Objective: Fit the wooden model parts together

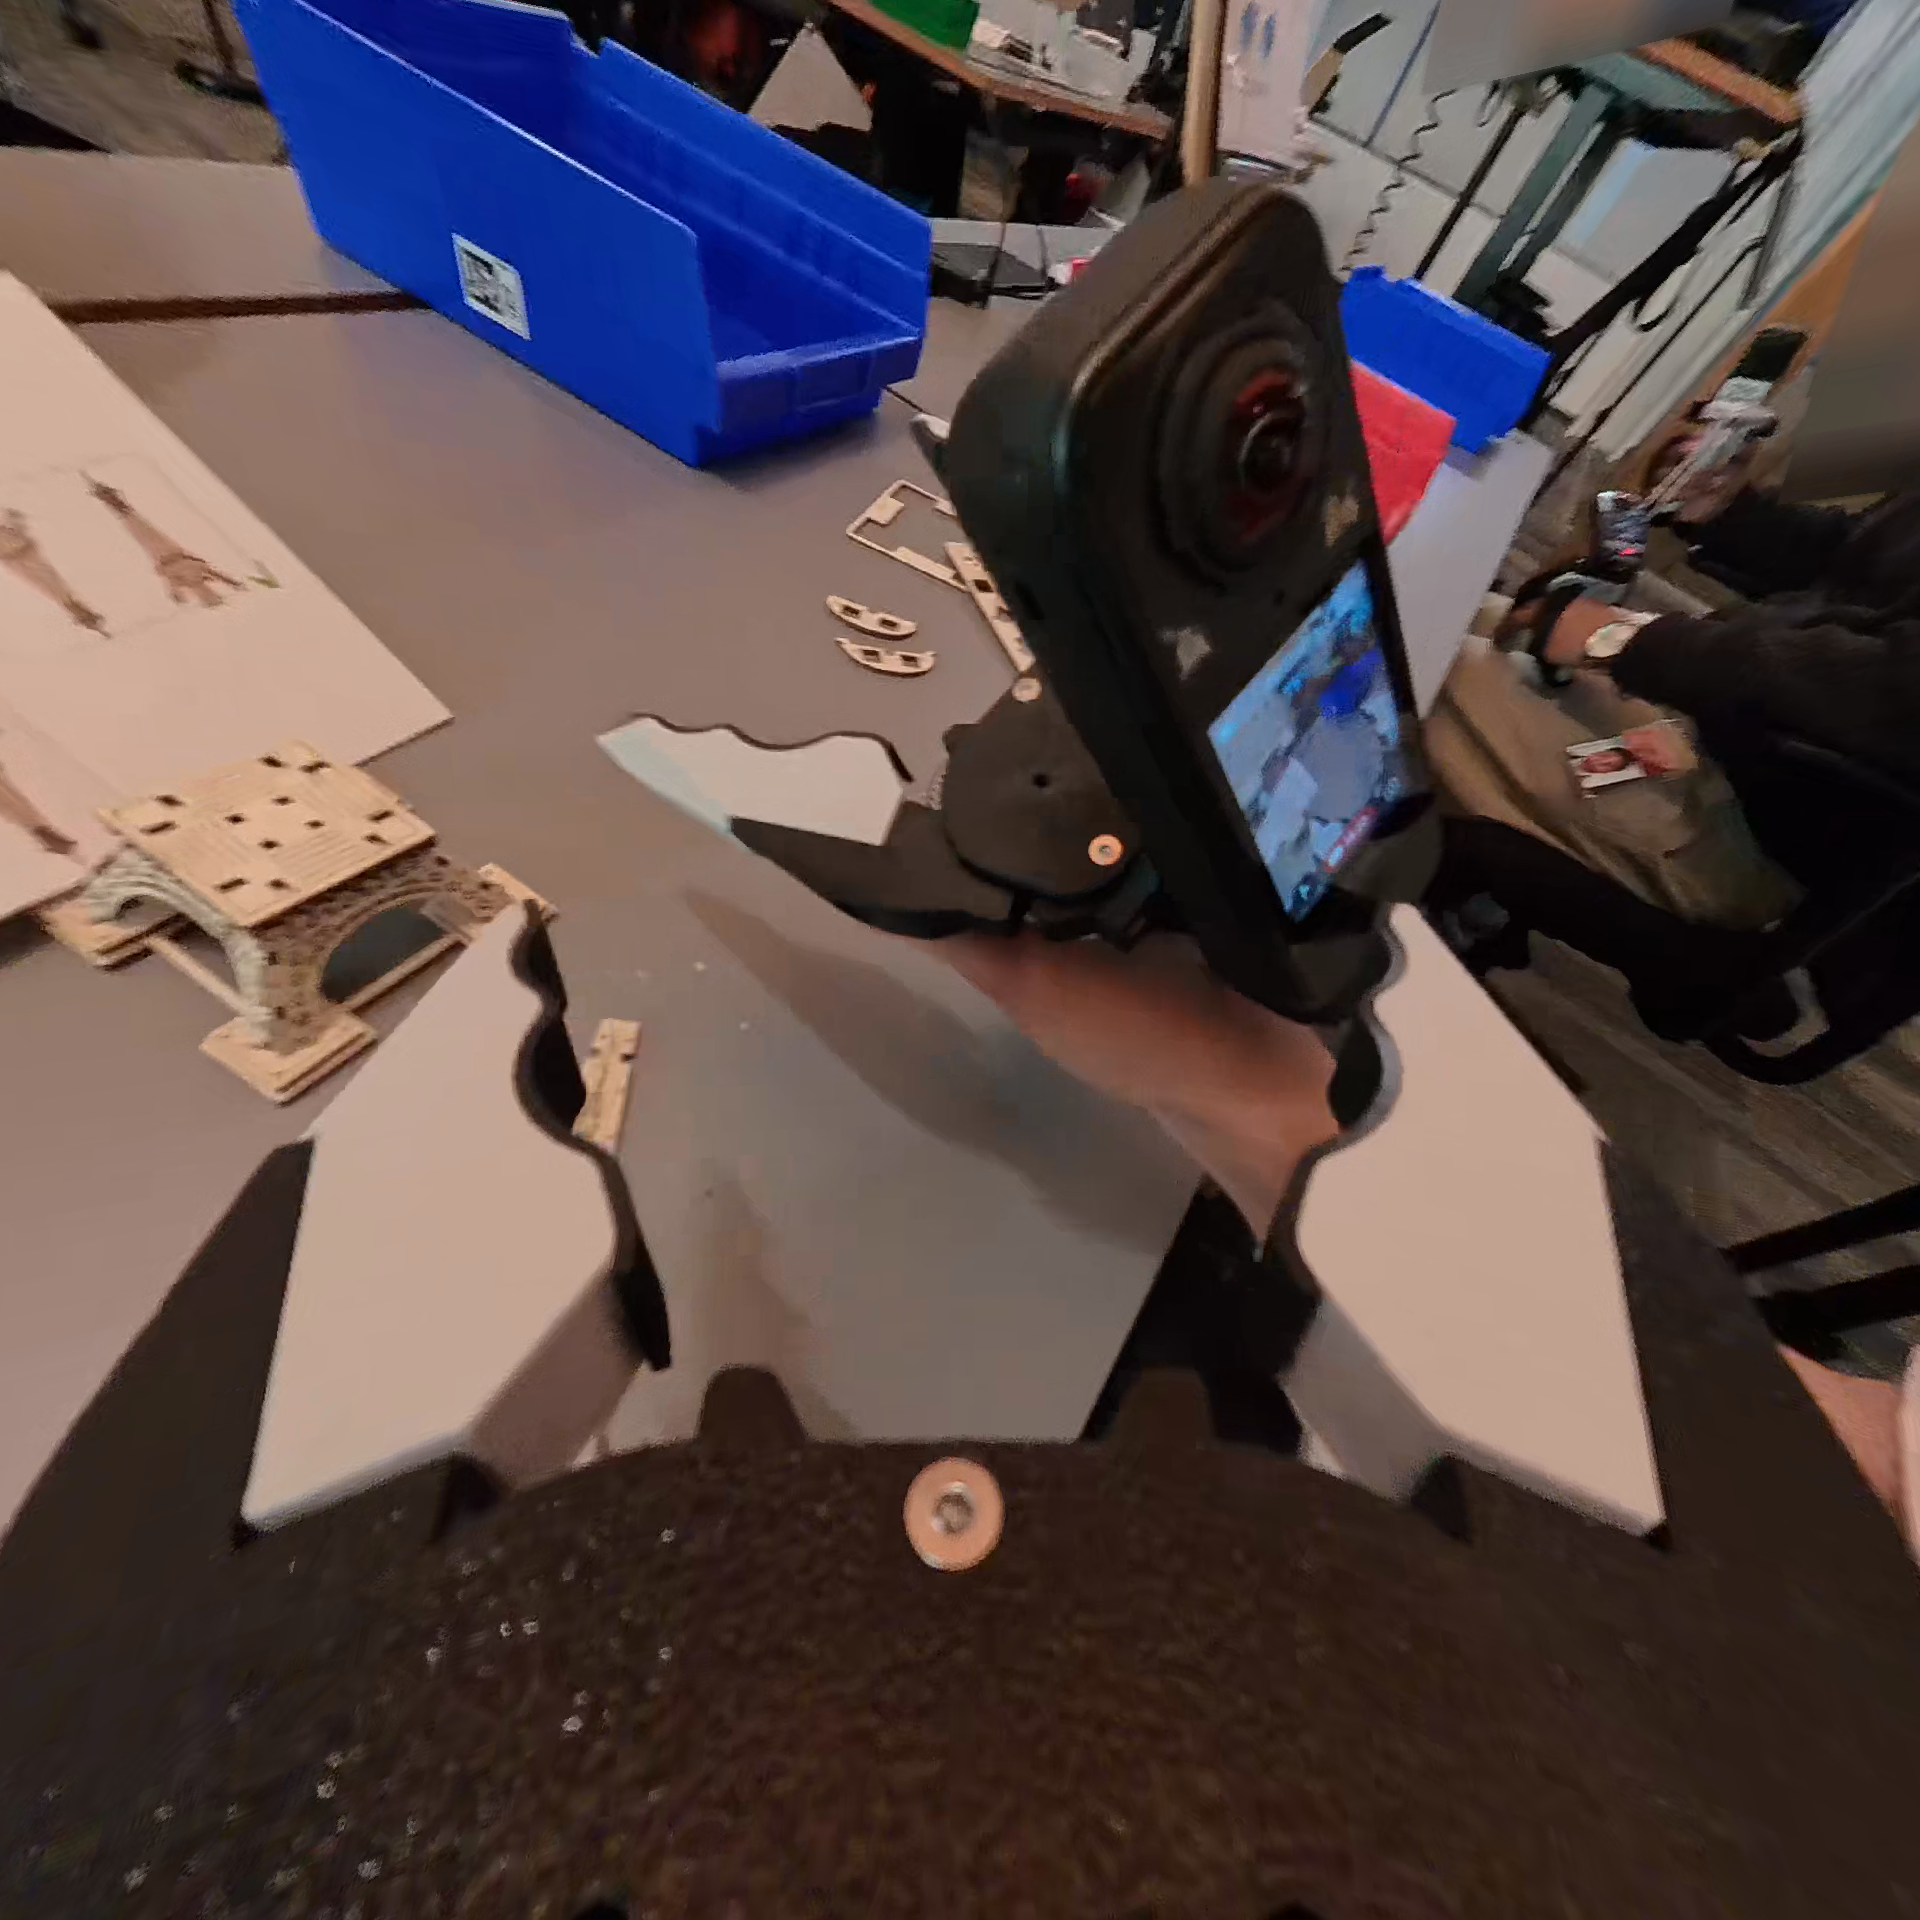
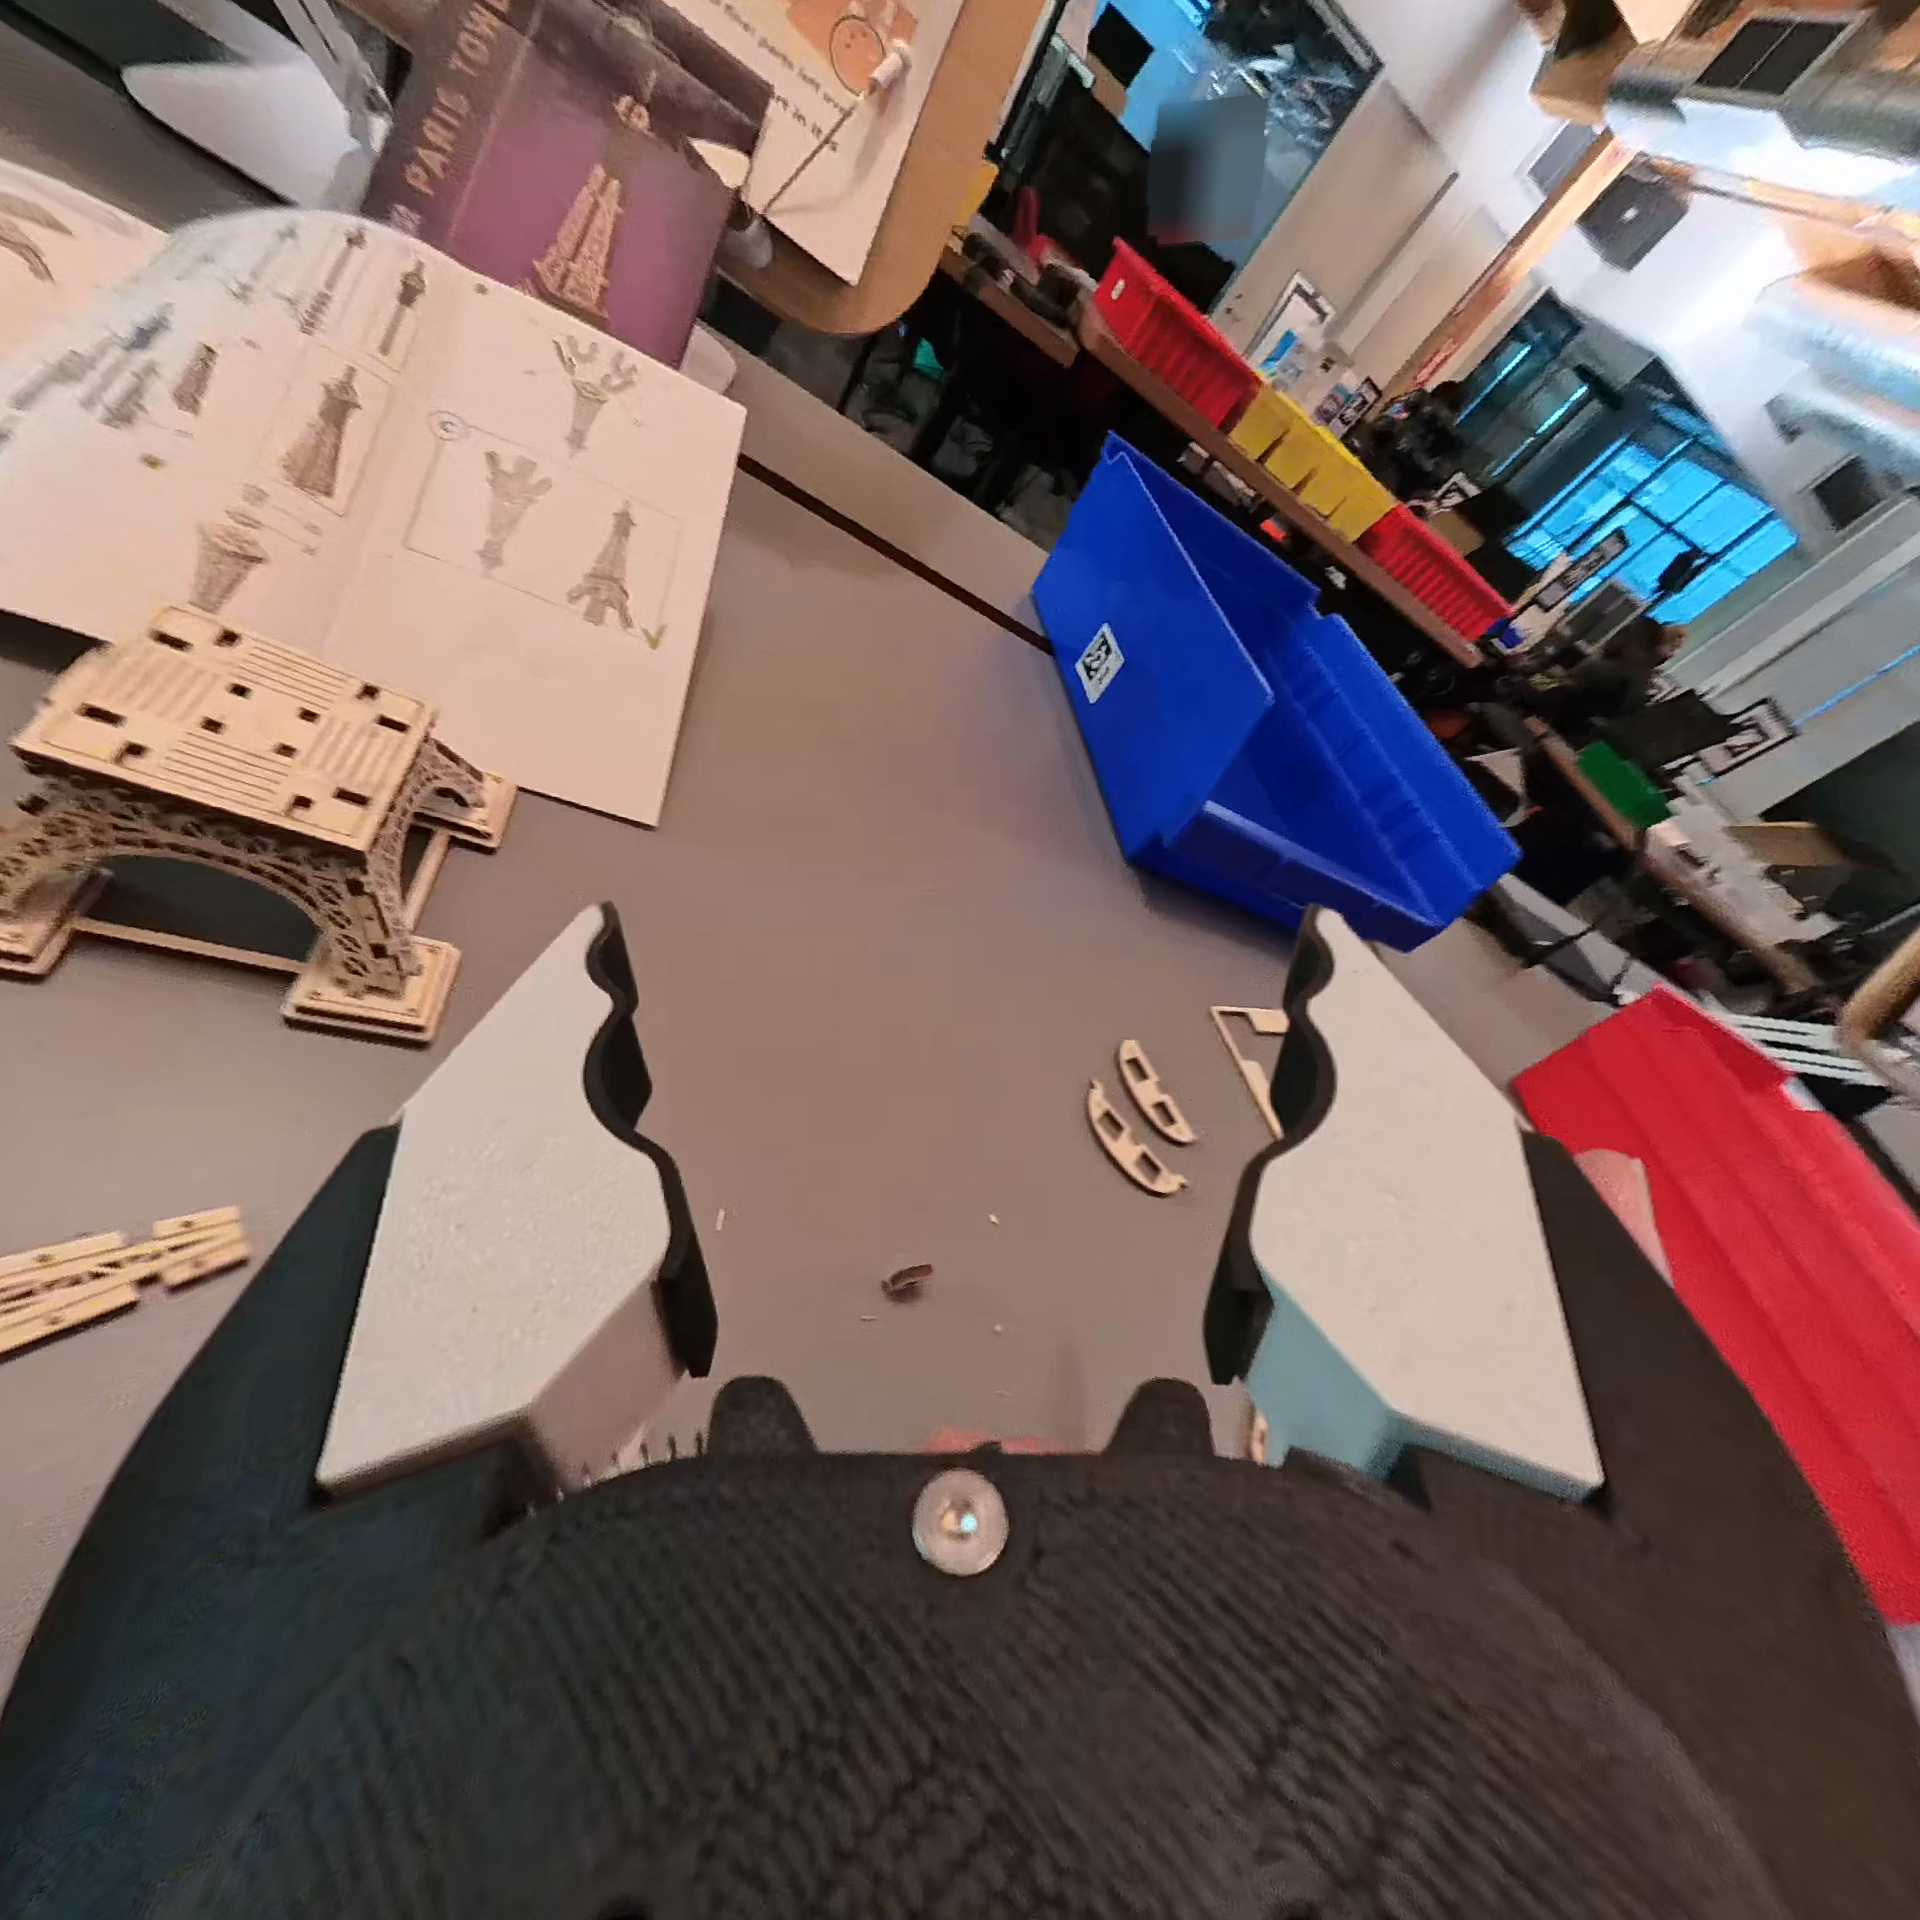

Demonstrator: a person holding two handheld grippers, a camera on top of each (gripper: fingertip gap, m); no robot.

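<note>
A partly built wooden tower base [image 1: 270, 883] stands on the grey table [image 1: 520, 582], left of my open, empty left gripper [image 1: 956, 935]. A small wooden strip [image 1: 608, 1081] lies by my left finger. Two curved wooden pieces [image 1: 873, 634] and a thin frame piece [image 1: 904, 530] lie farther ahead. The right gripper's camera body [image 1: 1195, 571] crosses close in front. In the right wrist view, my right gripper [image 2: 956, 935] is open and empty above the table. The tower base [image 2: 229, 769] is to its left, the curved pieces [image 2: 1138, 1117] and frame piece [image 2: 1247, 1049] near its right finger.
An instruction sheet [image 2: 416, 468] and the kit box [image 2: 561, 177] lie at the back left. A blue bin [image 2: 1247, 727] sits ahead, a red bin [image 2: 1745, 1195] at the right. Several wooden strips [image 2: 104, 1278] lie at the left. A person's arm [image 1: 1714, 644] shows beyond the table.
</note>
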